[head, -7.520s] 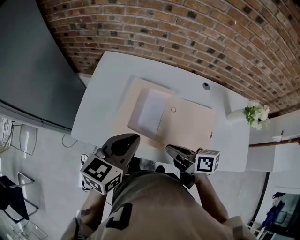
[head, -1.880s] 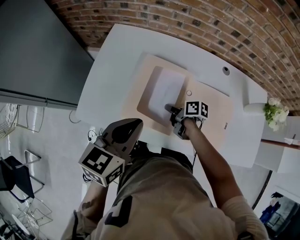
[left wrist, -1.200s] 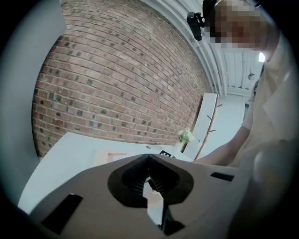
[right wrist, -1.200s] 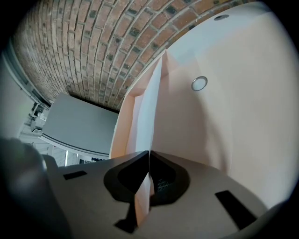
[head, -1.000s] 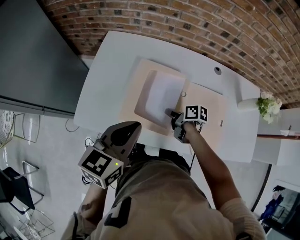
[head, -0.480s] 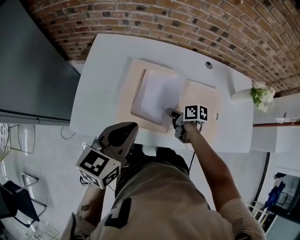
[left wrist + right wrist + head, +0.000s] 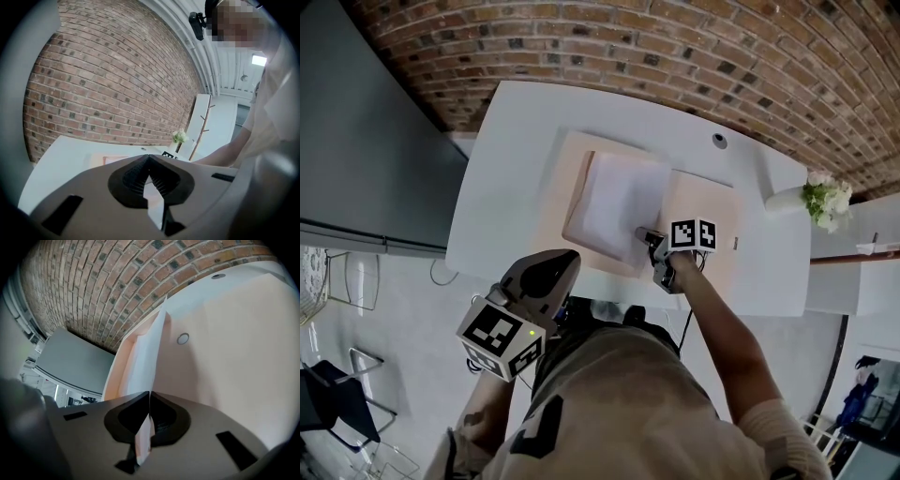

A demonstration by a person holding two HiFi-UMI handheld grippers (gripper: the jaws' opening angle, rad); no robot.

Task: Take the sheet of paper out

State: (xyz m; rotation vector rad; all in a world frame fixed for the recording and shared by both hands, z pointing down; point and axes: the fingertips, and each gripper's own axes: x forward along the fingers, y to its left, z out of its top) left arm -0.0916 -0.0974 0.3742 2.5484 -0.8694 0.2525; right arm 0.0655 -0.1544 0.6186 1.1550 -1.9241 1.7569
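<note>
A white sheet of paper (image 7: 619,202) lies partly out of the left half of an open peach folder (image 7: 705,208) on the white table (image 7: 511,150). My right gripper (image 7: 643,234) is shut on the sheet's near right corner. In the right gripper view the sheet (image 7: 151,355) rises edge-on from the right gripper (image 7: 149,398) and bends over the folder (image 7: 229,333). My left gripper (image 7: 570,257) hangs off the table's near edge, close to my body. In its own view the left gripper (image 7: 149,158) has its tips together with nothing between them.
A round metal snap (image 7: 183,338) sits on the folder's right half. A small vase of flowers (image 7: 820,199) stands at the table's right end, and a cable hole (image 7: 720,141) lies near the back edge. A brick wall (image 7: 675,47) runs behind; a grey panel (image 7: 366,122) stands at left.
The right gripper reached the sheet and closed on its corner. Over the last second it drew the sheet slightly rightwards over the folder's fold. The left gripper has stayed put.
</note>
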